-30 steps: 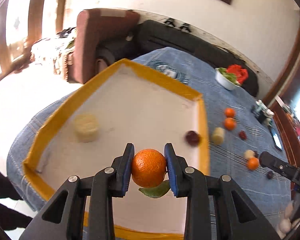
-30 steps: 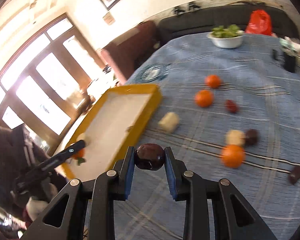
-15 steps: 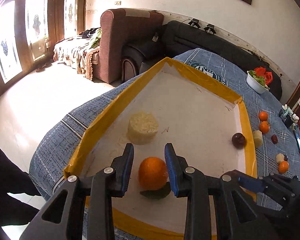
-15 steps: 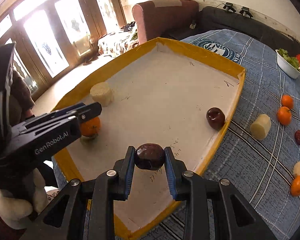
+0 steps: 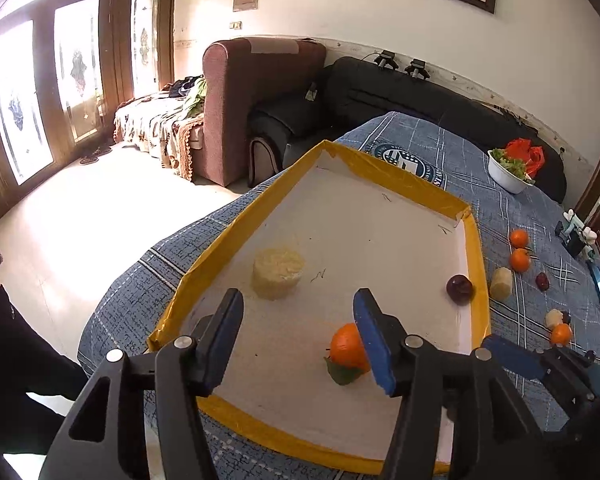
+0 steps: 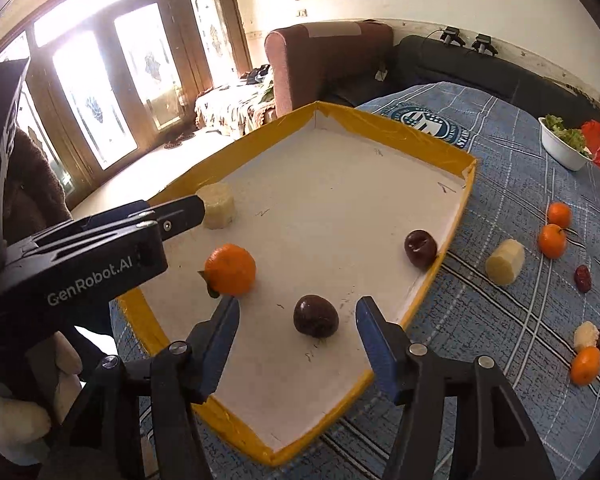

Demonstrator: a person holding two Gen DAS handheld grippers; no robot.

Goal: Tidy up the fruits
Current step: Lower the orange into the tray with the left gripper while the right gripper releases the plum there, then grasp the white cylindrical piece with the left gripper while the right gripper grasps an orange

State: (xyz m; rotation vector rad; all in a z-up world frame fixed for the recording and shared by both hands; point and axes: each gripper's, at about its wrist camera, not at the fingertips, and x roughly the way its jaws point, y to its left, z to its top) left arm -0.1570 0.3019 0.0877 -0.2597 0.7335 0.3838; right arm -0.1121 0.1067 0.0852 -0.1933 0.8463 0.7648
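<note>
Both grippers are released above the tray. Left gripper: fingers spread, holding nothing; the orange lies on the tray floor at its near edge. Right gripper: fingers spread; the plum lies on the tray floor between them, touching neither.

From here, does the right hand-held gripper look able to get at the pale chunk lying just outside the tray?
Probably yes. The right hand-held gripper is open and empty, the pale chunk lies bare on the cloth beyond the tray wall, and nothing stands between them.
</note>
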